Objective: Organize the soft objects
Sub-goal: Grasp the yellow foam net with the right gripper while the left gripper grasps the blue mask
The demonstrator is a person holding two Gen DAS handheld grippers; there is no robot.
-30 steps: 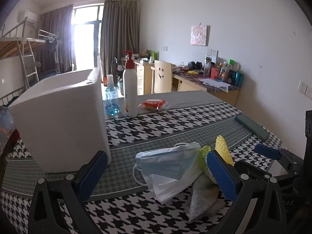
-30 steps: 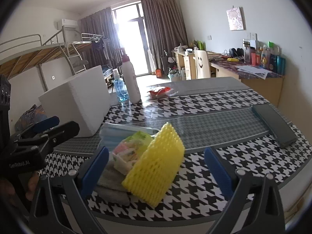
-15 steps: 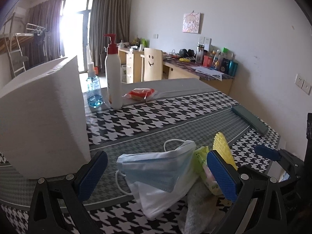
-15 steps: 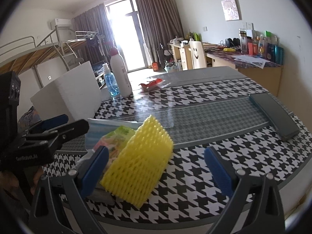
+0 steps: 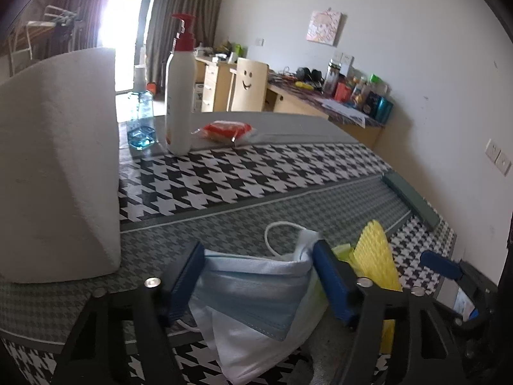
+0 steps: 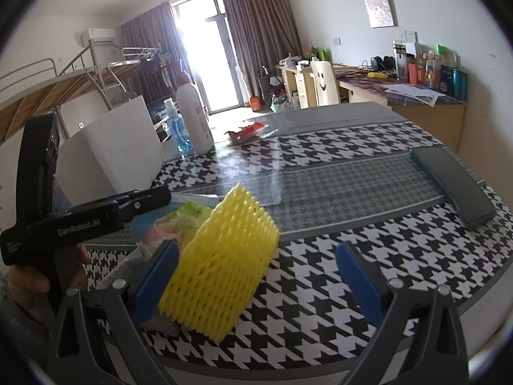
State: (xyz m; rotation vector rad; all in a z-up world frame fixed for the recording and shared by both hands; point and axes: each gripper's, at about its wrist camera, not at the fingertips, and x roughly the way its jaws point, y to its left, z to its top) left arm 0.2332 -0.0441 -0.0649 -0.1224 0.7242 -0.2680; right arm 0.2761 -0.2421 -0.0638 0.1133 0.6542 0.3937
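Observation:
A pile of soft things lies at the table's near edge. On top is a blue and white face mask [image 5: 253, 292]. My left gripper [image 5: 259, 280] has its blue pads on either side of the mask, jaws narrowed and touching it. A yellow foam net sleeve [image 6: 221, 266] stands beside it and also shows in the left wrist view [image 5: 375, 263]. A green wipes packet [image 6: 182, 221] and a grey cloth [image 6: 128, 269] lie under them. My right gripper [image 6: 256, 284] is open, its left pad beside the foam sleeve.
A white foam box [image 5: 54, 166] stands to the left. A pump bottle [image 5: 179, 96], a blue spray bottle [image 5: 141, 118] and a red snack packet [image 5: 224, 130] stand at the far side. A dark flat case [image 6: 452, 186] lies right. The table edge is close.
My left gripper has moved forward onto the mask and its jaws have narrowed around it. My right gripper has come closer to the foam sleeve.

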